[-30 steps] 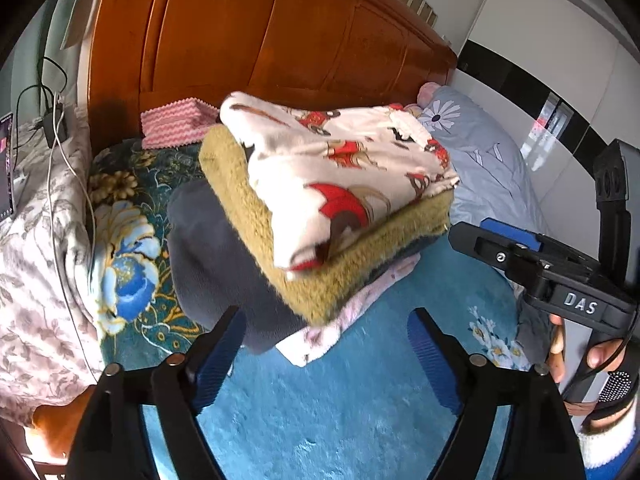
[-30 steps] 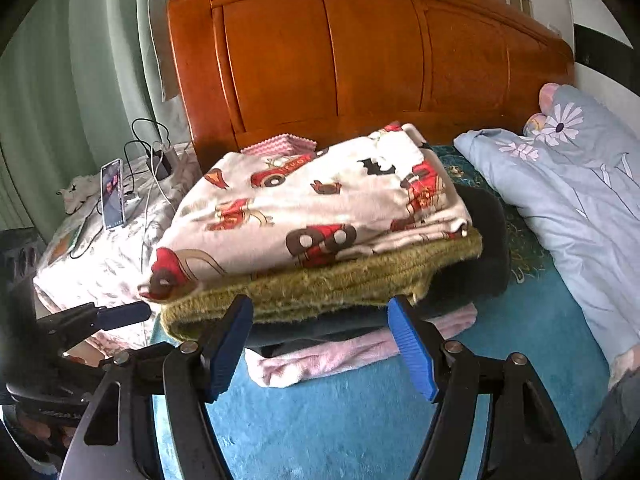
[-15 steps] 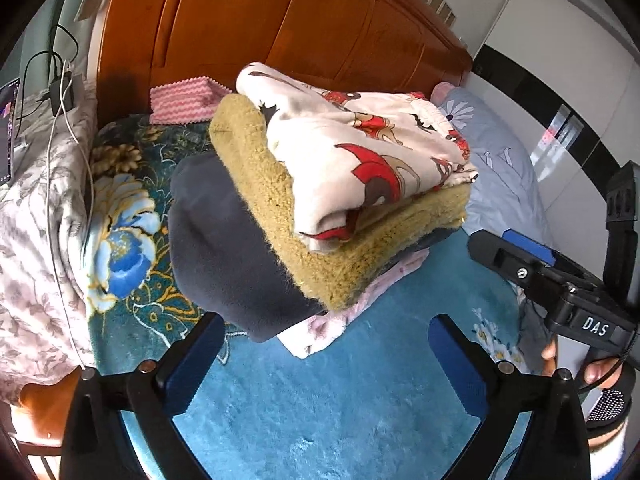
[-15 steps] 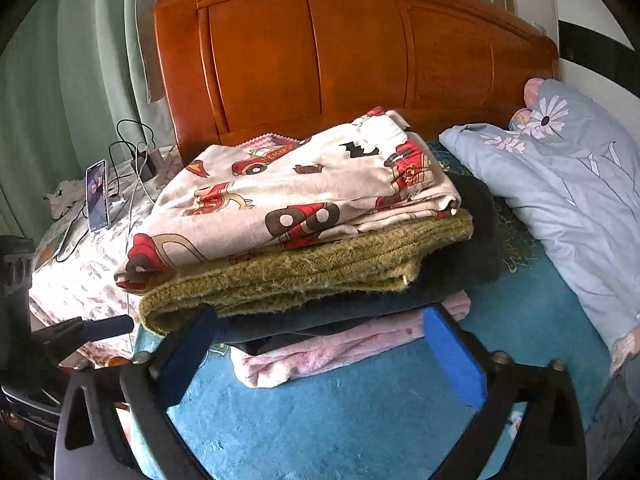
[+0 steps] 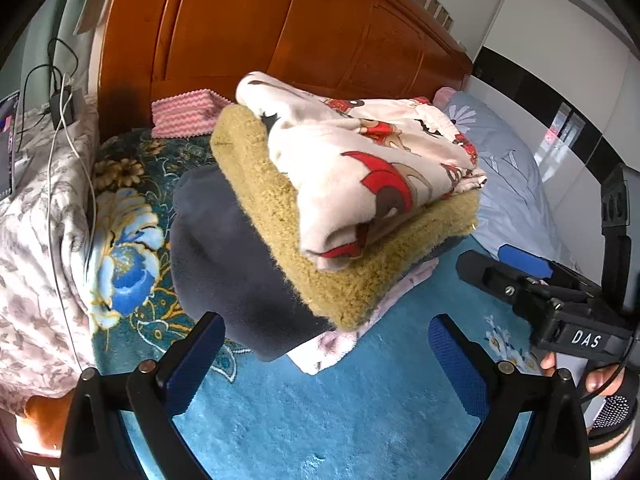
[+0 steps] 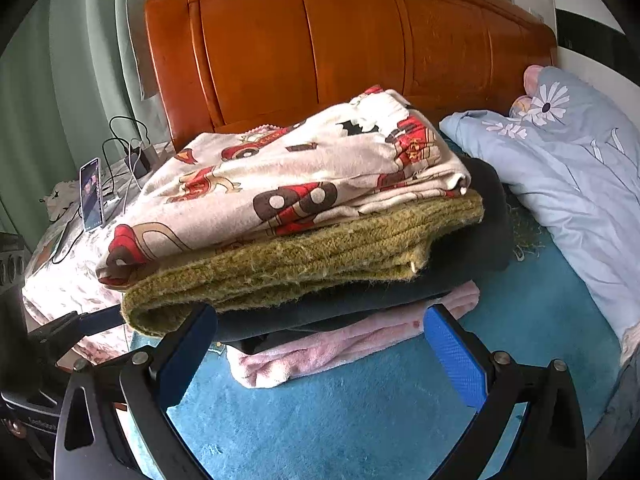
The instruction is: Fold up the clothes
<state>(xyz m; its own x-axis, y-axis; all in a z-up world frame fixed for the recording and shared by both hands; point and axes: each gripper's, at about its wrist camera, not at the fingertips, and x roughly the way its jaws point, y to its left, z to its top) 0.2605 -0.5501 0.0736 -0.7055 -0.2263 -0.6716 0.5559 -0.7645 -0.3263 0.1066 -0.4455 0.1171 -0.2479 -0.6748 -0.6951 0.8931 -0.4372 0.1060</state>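
A stack of folded clothes lies on the blue bedspread (image 5: 320, 420). On top is a cream garment with red car prints (image 5: 360, 168) (image 6: 304, 184). Under it lie an olive knit (image 5: 304, 248) (image 6: 304, 268), a dark fleece (image 5: 228, 264) (image 6: 472, 256) and a pink garment (image 5: 360, 320) (image 6: 344, 344). My left gripper (image 5: 320, 364) is open and empty just in front of the stack. My right gripper (image 6: 320, 356) is open and empty at the stack's near edge; it also shows in the left wrist view (image 5: 532, 280).
A wooden headboard (image 6: 360, 48) stands behind the stack. A pale blue flowered duvet (image 6: 560, 168) lies to the right. A pink zigzag cloth (image 5: 184, 112) lies by the headboard. A phone (image 6: 91, 196) and cables sit on a flowered cover at the left.
Both grippers have opened wider and moved in closer to the stack. The clothes have not moved.
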